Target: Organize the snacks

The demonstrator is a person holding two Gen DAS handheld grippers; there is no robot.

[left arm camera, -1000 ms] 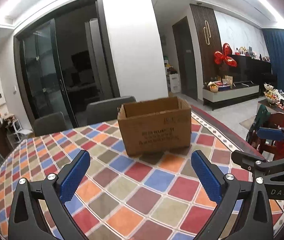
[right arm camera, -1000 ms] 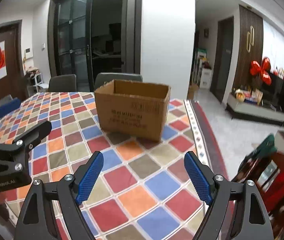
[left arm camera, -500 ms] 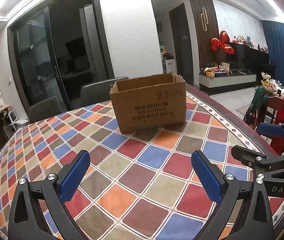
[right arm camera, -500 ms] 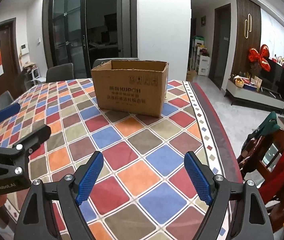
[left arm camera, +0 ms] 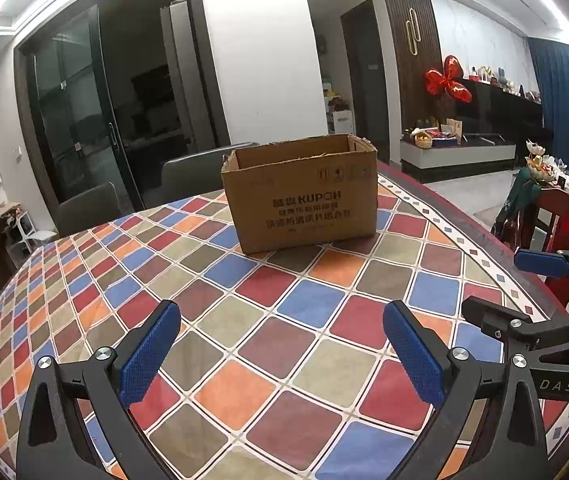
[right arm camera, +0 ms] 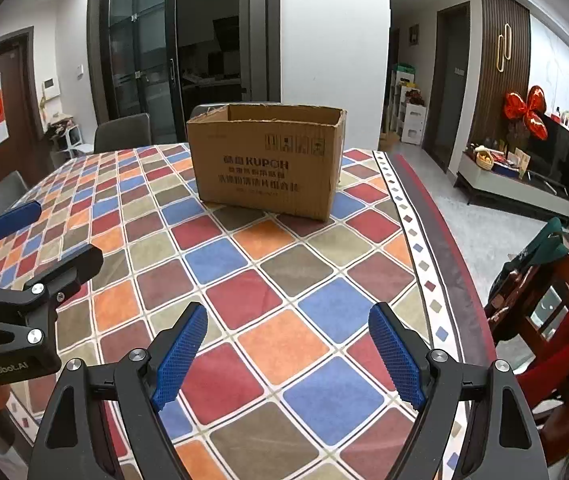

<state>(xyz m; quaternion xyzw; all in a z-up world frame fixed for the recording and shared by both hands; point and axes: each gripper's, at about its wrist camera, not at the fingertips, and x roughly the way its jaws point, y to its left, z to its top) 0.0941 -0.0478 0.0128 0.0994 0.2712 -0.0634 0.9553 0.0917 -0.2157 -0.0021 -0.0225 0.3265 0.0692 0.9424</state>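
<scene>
An open brown cardboard box (left arm camera: pixel 300 196) printed KUPOH stands on the round table with the coloured checked cloth (left arm camera: pixel 244 320); it also shows in the right wrist view (right arm camera: pixel 264 164). Its inside is hidden from both views. No snacks show on the table. My left gripper (left arm camera: pixel 282 344) is open and empty, above the cloth in front of the box. My right gripper (right arm camera: pixel 288 350) is open and empty, beside the left one. The right gripper shows at the right edge of the left wrist view (left arm camera: pixel 544 292), and the left gripper shows at the left of the right wrist view (right arm camera: pixel 24 248).
Grey chairs (left arm camera: pixel 192 172) stand behind the table. A chair draped in red and green cloth (right arm camera: pixel 552 292) stands close to the table's right edge. A low cabinet with items (left arm camera: pixel 456 148) is far right. Dark glass doors (left arm camera: pixel 72 120) are behind.
Both grippers have drawn back and tilted; the box sits a little farther and more level in view. Both stay open and empty.
</scene>
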